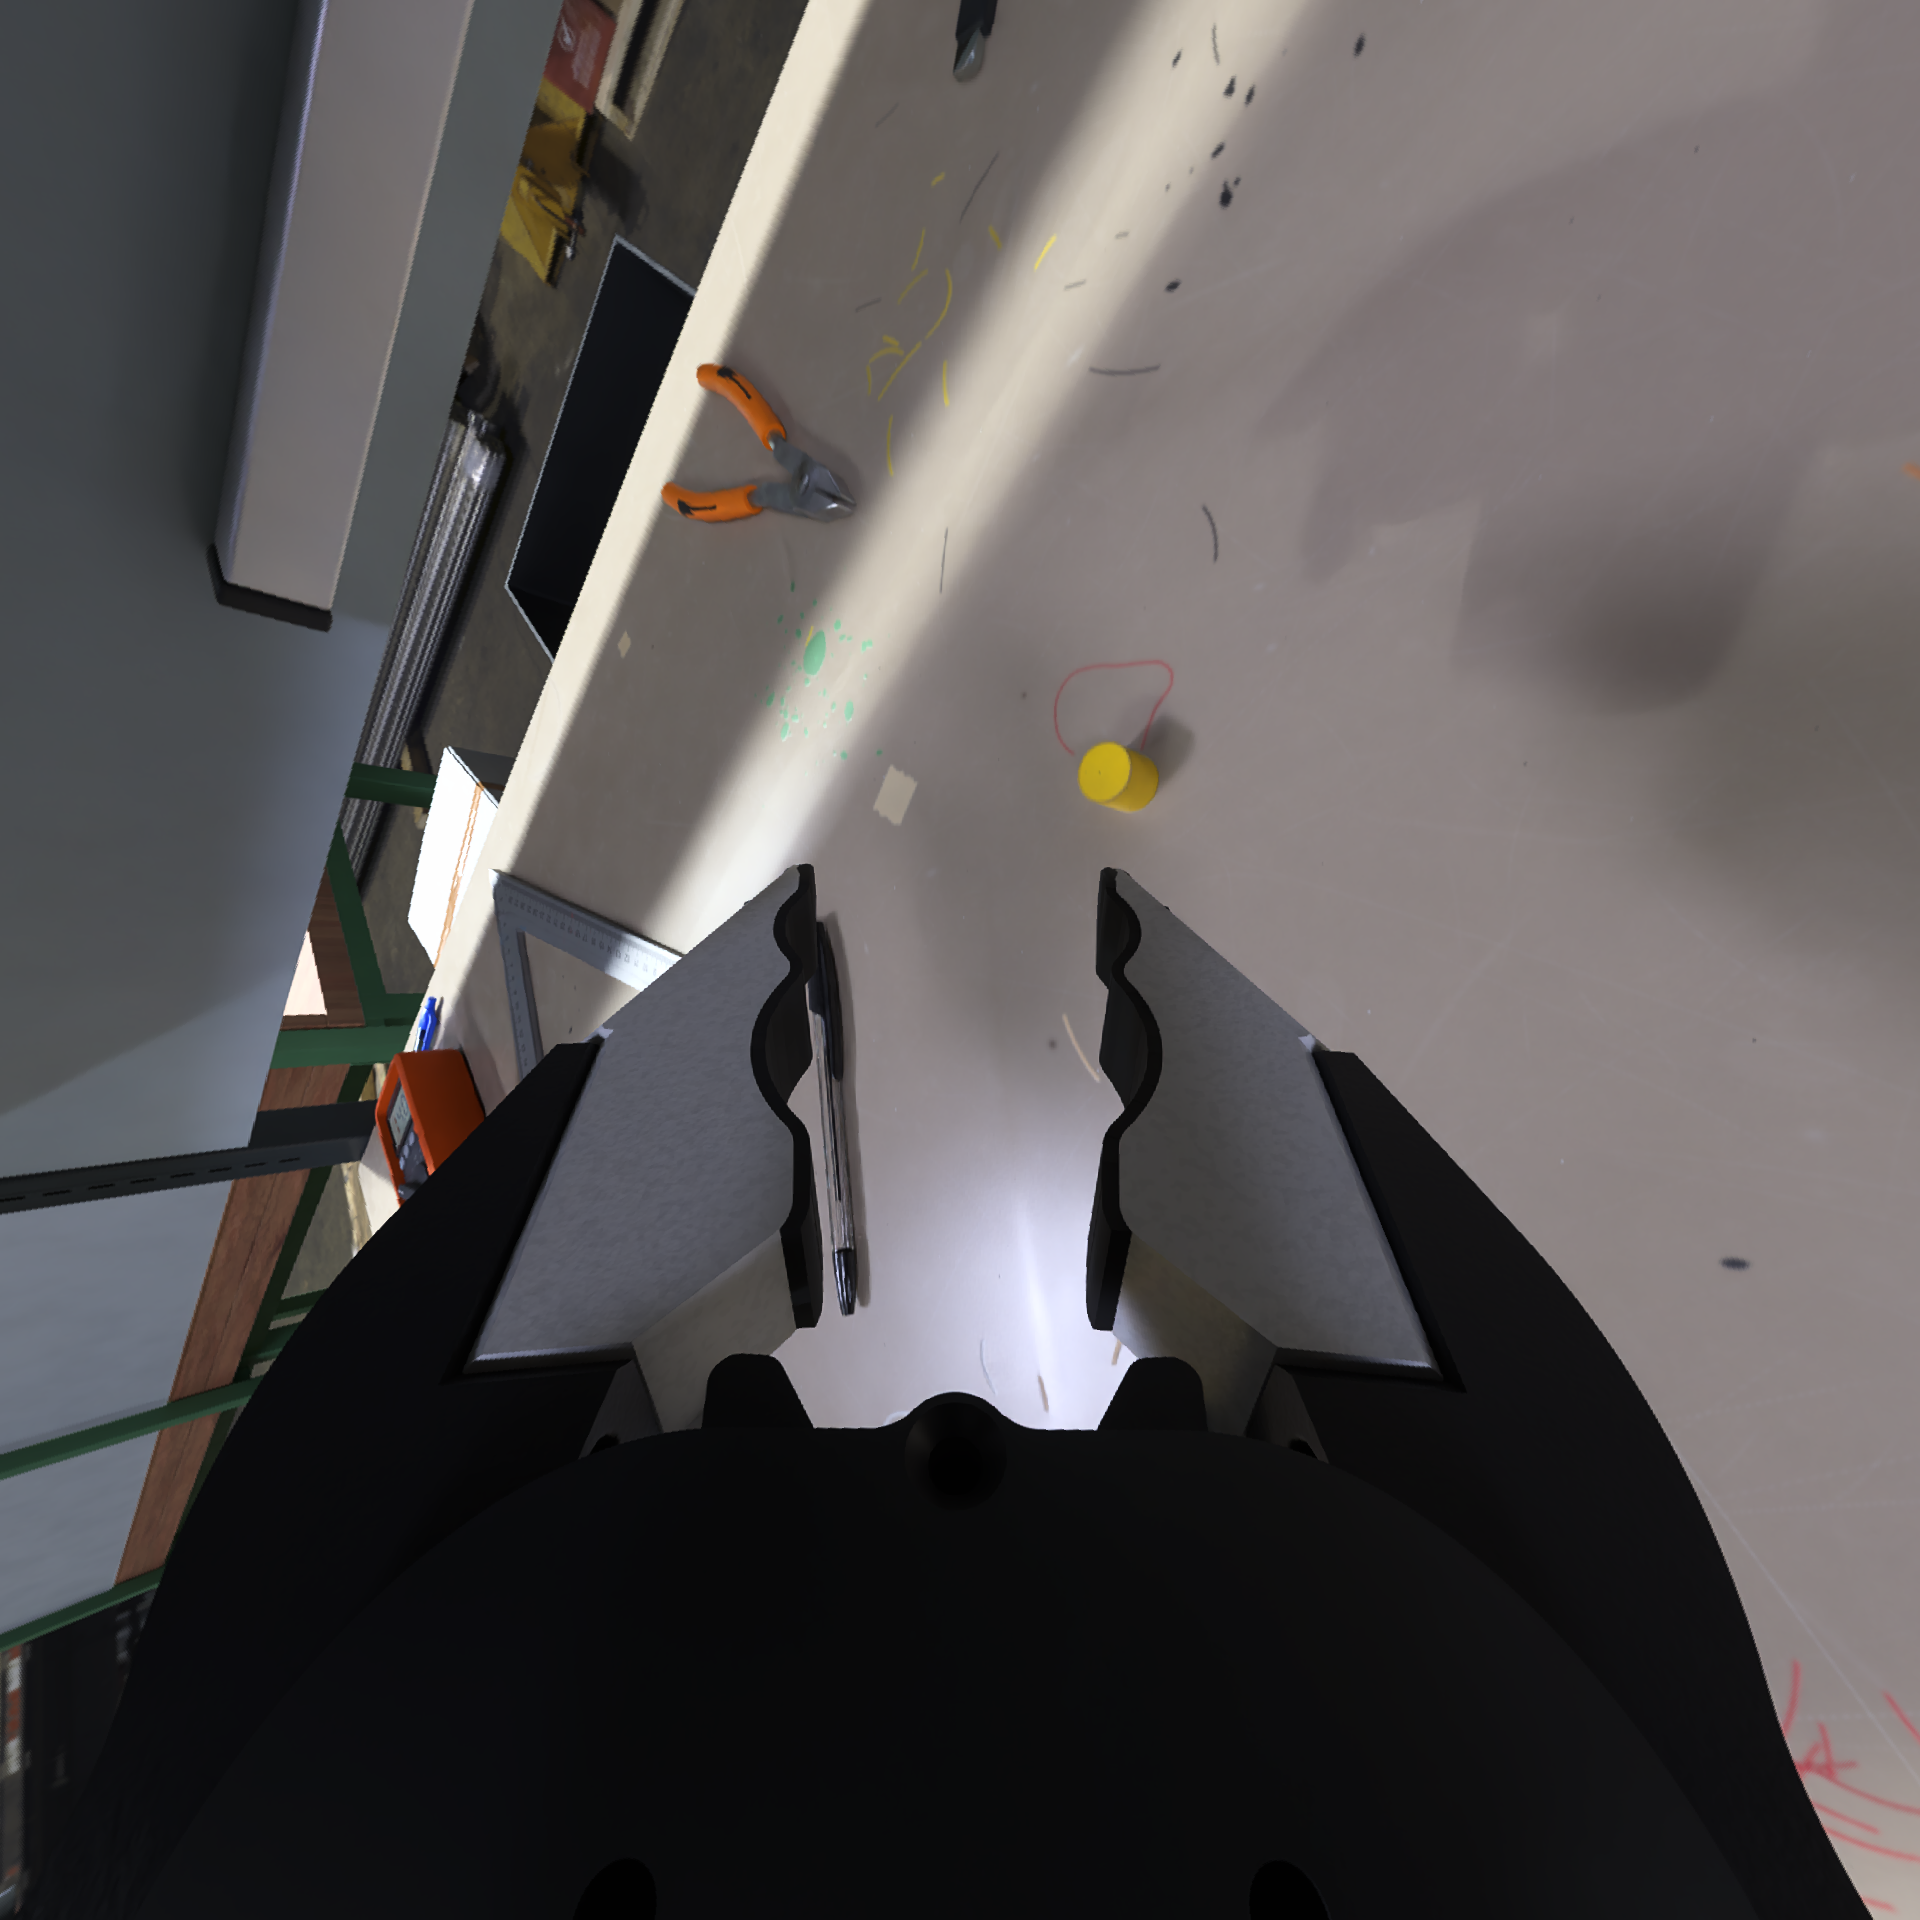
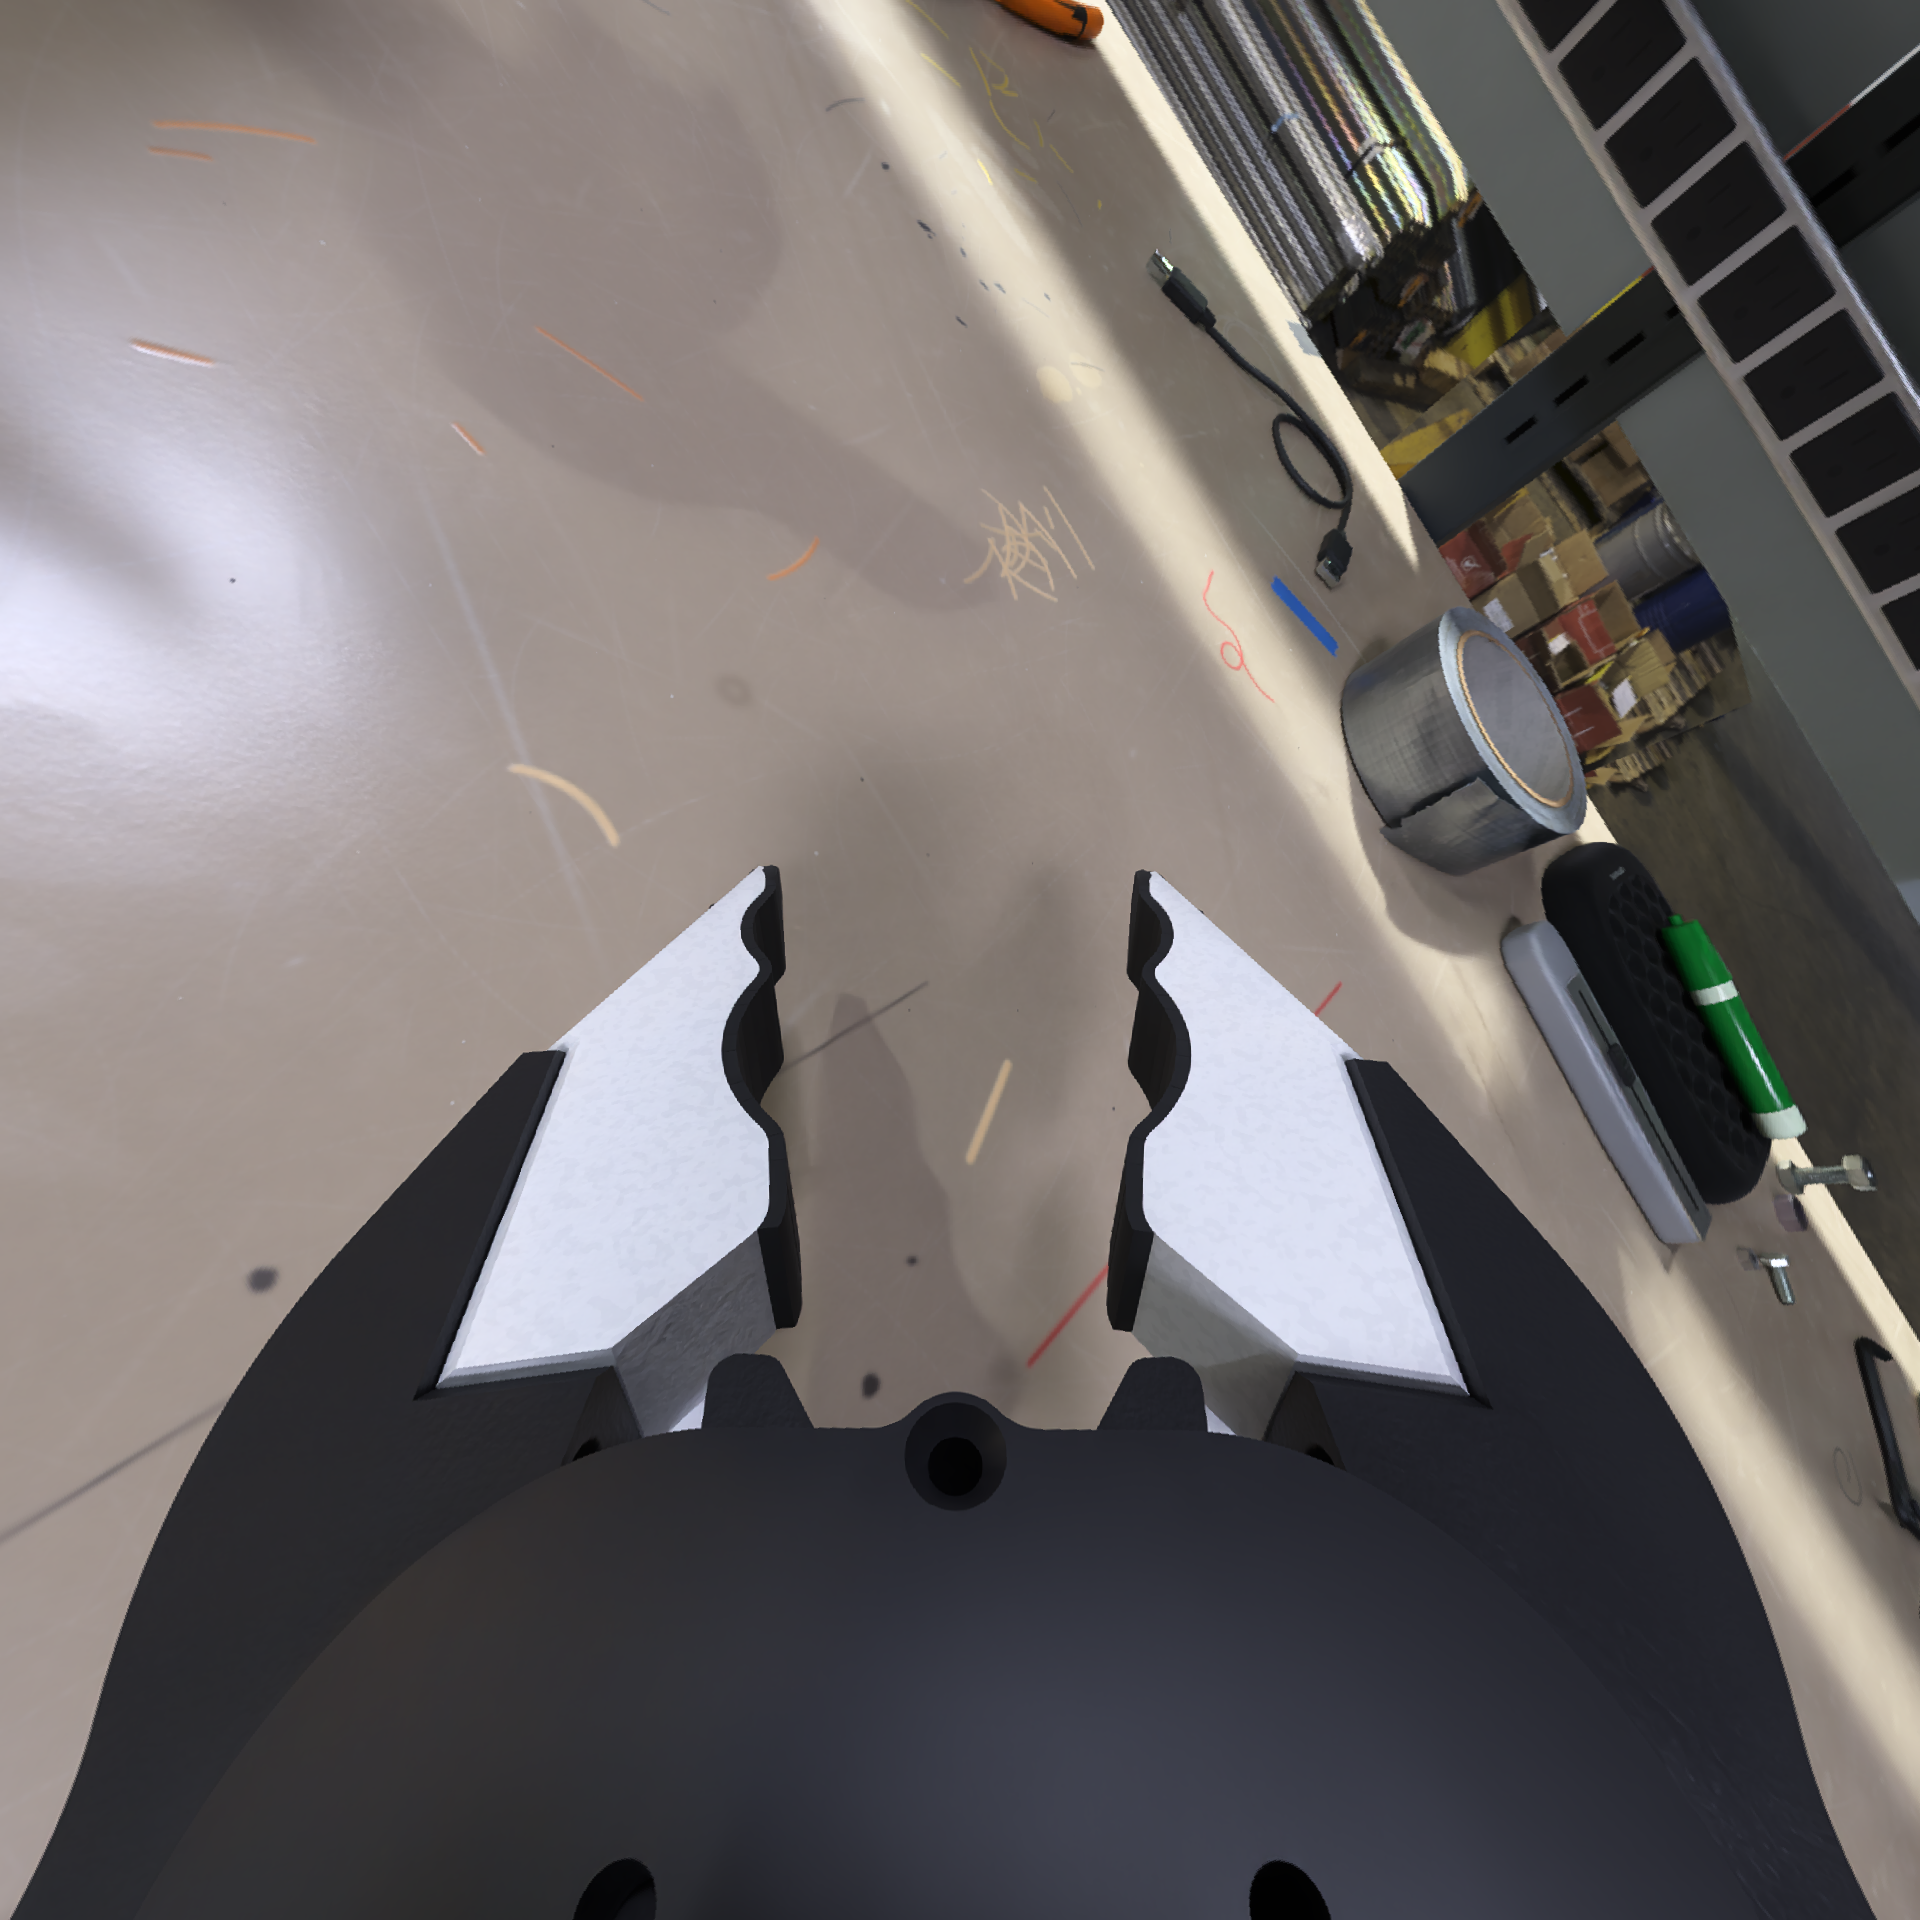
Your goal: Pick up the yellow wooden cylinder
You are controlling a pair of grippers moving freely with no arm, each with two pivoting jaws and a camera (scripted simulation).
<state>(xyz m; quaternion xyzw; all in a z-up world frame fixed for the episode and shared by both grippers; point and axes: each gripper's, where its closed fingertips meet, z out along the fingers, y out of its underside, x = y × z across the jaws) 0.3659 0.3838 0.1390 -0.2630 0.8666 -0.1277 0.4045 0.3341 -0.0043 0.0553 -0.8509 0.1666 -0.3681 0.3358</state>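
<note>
The yellow wooden cylinder (image 1: 1118,775) stands on the beige worktop (image 1: 1455,935), just ahead of my left gripper (image 1: 956,883) and a little to the right of its right fingertip. The left gripper is open and empty, above the table. My right gripper (image 2: 954,883) is open and empty over a bare part of the worktop (image 2: 520,623). The cylinder does not show in the right wrist view.
Left wrist view: a black pen (image 1: 834,1122) lies by the left finger, orange-handled pliers (image 1: 764,457) farther ahead, a steel square (image 1: 561,956) and an orange meter (image 1: 421,1122) near the table's left edge. Right wrist view: a grey tape roll (image 2: 1465,738), black cable (image 2: 1278,416), green marker (image 2: 1730,1029) and bolts (image 2: 1829,1179) along the right edge.
</note>
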